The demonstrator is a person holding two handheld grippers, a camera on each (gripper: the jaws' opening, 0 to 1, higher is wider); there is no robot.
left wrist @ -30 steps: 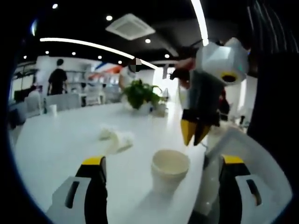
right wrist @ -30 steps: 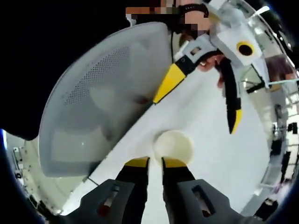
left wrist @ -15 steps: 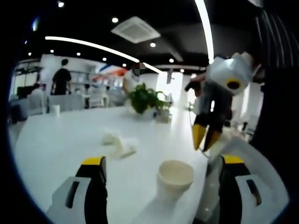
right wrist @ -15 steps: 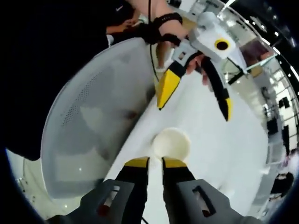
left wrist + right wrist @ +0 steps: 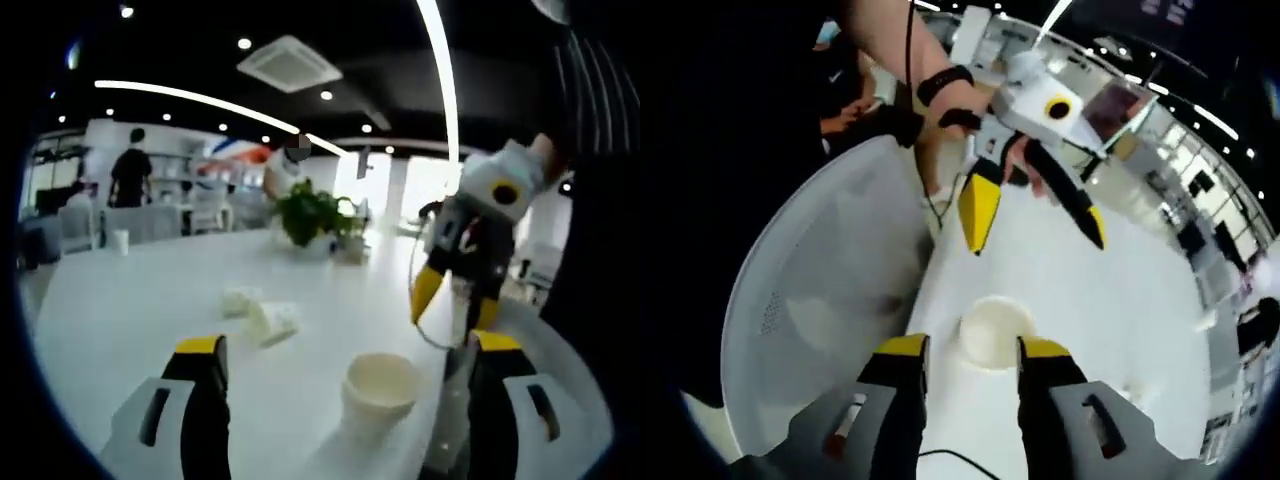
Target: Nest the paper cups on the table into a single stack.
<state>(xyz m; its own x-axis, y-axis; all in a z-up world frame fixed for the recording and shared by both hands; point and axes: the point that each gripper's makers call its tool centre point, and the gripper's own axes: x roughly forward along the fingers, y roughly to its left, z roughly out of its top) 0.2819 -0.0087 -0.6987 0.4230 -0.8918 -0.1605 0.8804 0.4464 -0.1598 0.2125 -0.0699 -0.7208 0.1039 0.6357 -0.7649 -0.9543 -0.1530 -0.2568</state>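
cups lying on their sides (image 5: 258, 318) sat farthest left on the white table (image 5: 120, 310), well beyond the upright cup (image 5: 380, 392) and toward the potted plant (image 5: 312, 213); how many were nested there was too blurred to tell. the upright cup stood mouth-up near the table edge, its long axis vertical, and as far as could be seen it held nothing.

in the left gripper view the left gripper (image 5: 345, 350) had its jaws spread wide with nothing between them, and the upright cup stood just ahead, right of the midline and nearer the right-hand jaw. right of the upright cup the right gripper (image 5: 452, 300) hung above the table edge. in the right gripper view its jaws (image 5: 966, 350) were parted a little, empty, with the cup (image 5: 995, 330) just beyond the tips and centred in the gap. by my reading the right gripper was the nearer and better lined up for a grasp. a grey chair back (image 5: 830, 310) stood beside the table edge.
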